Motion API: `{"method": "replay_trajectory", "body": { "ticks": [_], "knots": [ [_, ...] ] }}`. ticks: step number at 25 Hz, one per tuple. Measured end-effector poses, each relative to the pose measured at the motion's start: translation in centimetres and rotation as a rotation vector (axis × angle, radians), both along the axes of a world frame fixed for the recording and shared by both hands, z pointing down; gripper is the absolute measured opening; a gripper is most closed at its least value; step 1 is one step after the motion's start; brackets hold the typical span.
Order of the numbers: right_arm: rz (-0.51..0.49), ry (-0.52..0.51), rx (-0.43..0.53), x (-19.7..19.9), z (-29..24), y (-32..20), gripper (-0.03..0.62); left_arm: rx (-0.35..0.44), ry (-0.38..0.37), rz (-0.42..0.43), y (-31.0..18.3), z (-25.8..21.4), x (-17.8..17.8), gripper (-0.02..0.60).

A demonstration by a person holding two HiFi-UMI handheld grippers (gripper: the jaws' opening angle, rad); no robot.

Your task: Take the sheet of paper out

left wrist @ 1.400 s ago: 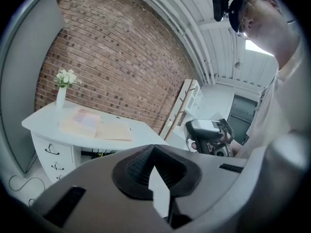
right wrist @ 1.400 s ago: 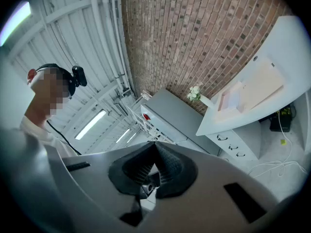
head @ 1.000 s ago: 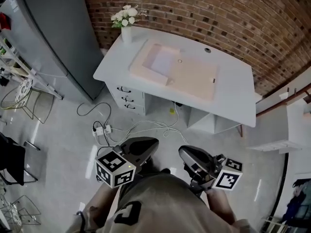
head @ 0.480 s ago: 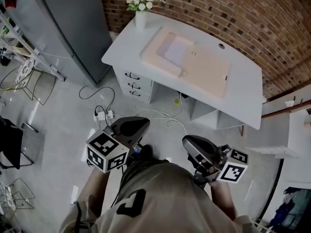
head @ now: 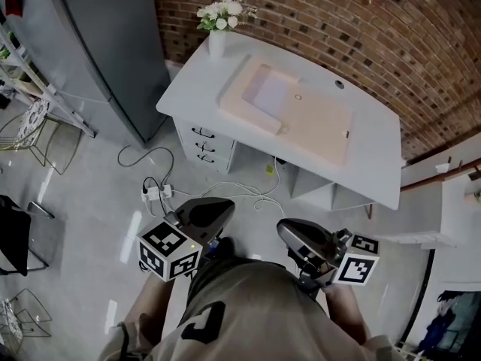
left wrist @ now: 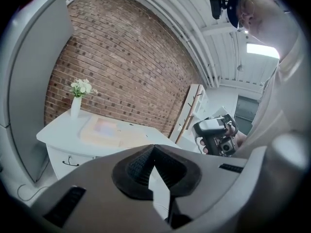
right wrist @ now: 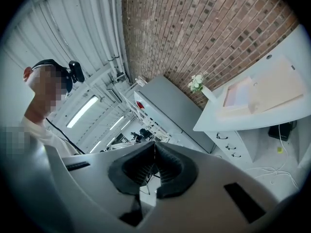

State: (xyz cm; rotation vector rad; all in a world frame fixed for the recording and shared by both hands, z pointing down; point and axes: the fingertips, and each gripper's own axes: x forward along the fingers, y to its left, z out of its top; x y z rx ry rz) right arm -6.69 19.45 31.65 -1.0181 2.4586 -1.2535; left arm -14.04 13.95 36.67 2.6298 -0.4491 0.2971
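A pale sheet of paper [head: 268, 95] lies in the left half of an open beige folder [head: 319, 126] on a white desk [head: 376, 164] some way ahead of me. The left gripper view shows the same paper [left wrist: 104, 126] and folder [left wrist: 119, 135] far beyond the jaws. In the right gripper view the paper [right wrist: 238, 92] lies far off at the right. My left gripper [head: 219, 207] and right gripper [head: 282, 232] are held close to my body above the floor, well short of the desk. Both the left gripper [left wrist: 153, 147] and the right gripper [right wrist: 155, 144] are shut with nothing in them.
A white vase of flowers [head: 218, 21] stands at the desk's far left corner. Drawers [head: 204, 145] sit under the desk's left side. A tall grey cabinet [head: 113, 51] stands left of the desk. A power strip with cables [head: 154, 194] lies on the floor between me and the desk. A brick wall [head: 361, 21] backs the desk.
The head view has shifted a little, and the desk now sits slightly higher and further right in it. Both grippers have shifted a little and stay shut and empty.
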Motion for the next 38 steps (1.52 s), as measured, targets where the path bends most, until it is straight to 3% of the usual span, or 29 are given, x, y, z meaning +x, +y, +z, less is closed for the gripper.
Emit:
{"method": "replay_trajectory", "body": {
  "ticks": [8,22,38],
  "knots": [
    [0.042,-0.033,-0.034,-0.2,0.2,-1.4,0.025,-0.020,0.029,0.041,-0.6,-0.2,0.3,0.014],
    [-0.019,-0.131,-0.072,-0.6,1.2,-4.4,0.025,-0.038,0.001,0.008,-1.7,0.4,0.2,0.014],
    [-0.051,-0.178,-0.067,5.5,1.1,-7.9,0.025,-0.022,-0.031,-0.015,-4.4,-0.5,6.8,0.014]
  ]
}}
